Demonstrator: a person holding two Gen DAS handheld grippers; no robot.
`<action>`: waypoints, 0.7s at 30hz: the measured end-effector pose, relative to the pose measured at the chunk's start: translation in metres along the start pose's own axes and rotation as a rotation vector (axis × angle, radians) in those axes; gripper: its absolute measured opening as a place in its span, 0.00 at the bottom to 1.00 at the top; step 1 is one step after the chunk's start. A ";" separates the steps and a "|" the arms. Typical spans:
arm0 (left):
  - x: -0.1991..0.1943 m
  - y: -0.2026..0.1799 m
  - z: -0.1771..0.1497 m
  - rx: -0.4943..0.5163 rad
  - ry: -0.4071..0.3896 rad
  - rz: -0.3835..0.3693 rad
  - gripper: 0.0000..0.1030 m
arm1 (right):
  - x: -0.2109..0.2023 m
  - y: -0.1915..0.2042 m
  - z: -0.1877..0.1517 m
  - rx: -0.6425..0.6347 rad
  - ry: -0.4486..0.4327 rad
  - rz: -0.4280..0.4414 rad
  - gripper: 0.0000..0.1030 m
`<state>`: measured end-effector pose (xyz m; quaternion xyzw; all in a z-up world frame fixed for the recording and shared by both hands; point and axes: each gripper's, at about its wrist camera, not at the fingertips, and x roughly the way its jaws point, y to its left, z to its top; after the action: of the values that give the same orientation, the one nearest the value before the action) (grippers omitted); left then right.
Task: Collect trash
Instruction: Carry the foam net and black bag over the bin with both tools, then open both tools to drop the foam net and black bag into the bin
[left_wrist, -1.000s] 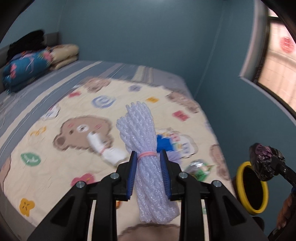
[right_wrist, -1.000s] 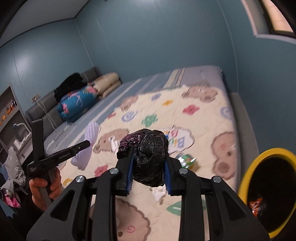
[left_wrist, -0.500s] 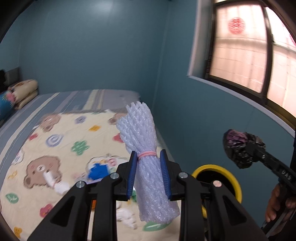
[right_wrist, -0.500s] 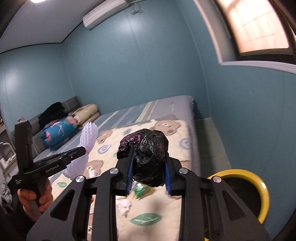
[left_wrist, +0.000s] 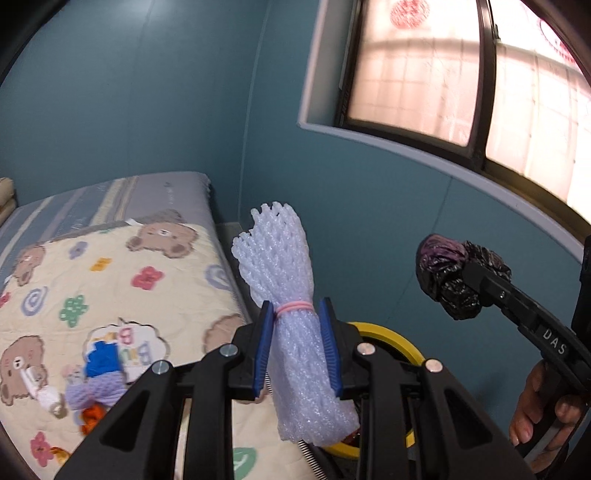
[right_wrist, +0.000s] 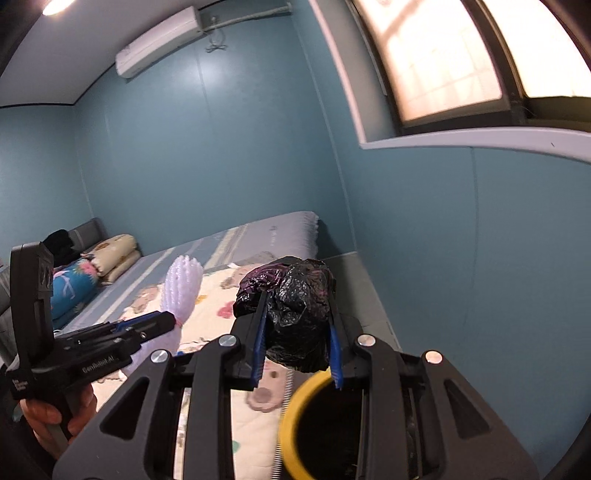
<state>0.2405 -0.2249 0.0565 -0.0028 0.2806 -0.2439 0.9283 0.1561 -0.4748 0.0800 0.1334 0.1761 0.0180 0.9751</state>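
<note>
The right claw (right_wrist: 295, 354) grips a crumpled black plastic bag (right_wrist: 295, 314) directly above the yellow-rimmed round bin (right_wrist: 291, 417). The left claw (left_wrist: 296, 347) clamps an upright white foam-net bundle (left_wrist: 291, 314), with the bin just beyond, lower right.

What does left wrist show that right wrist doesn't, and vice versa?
Left wrist only: loose trash on the quilt, a blue scrap and a white piece.
Right wrist only: air conditioner, pillows.
Both: left gripper shut on the foam netting, right gripper shut on the black bag, yellow-rimmed bin, bed, window.
</note>
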 end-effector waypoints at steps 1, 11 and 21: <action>0.010 -0.004 -0.001 0.002 0.012 -0.009 0.24 | 0.005 -0.007 -0.002 0.005 0.010 -0.013 0.26; 0.095 -0.028 -0.036 0.006 0.152 -0.071 0.24 | 0.052 -0.059 -0.038 0.082 0.114 -0.088 0.26; 0.153 -0.037 -0.070 0.017 0.263 -0.096 0.24 | 0.089 -0.093 -0.086 0.114 0.213 -0.127 0.26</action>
<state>0.2981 -0.3180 -0.0770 0.0239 0.3975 -0.2888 0.8707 0.2085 -0.5351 -0.0522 0.1742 0.2876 -0.0399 0.9409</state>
